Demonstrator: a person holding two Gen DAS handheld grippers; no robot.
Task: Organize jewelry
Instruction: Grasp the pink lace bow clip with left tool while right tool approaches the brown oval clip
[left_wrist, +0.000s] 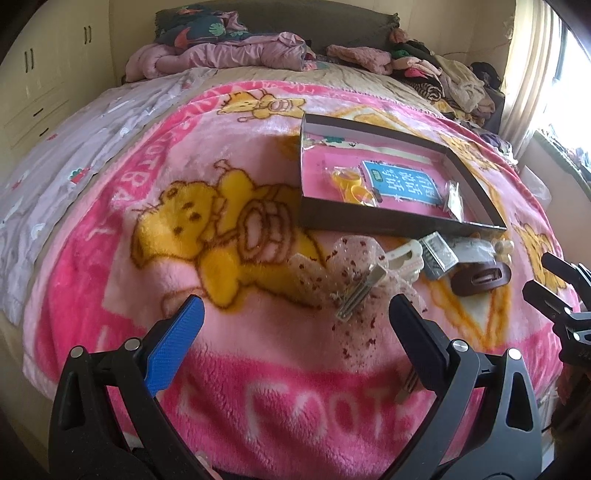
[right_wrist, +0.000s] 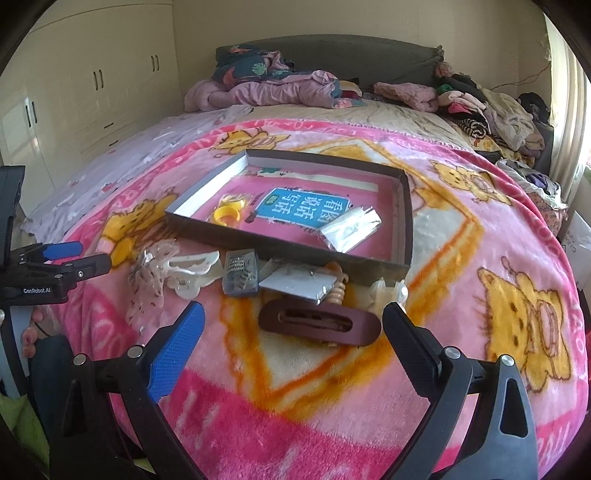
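Reaching for the glossy brown oval hair clip (right_wrist: 319, 322) lying just in front of the shallow cardboard box (right_wrist: 404, 206) on the fuzzy pink blanket (right_wrist: 461, 295), with right gripper (right_wrist: 293, 345) and left gripper (left_wrist: 295, 328) both spread wide and empty, probably needing a lowering and closing across its narrow width next.

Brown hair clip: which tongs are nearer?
Right. The right tongs are open just in front of the brown clip, which sits between their tips. The left tongs are off to its left, by the lace bow.
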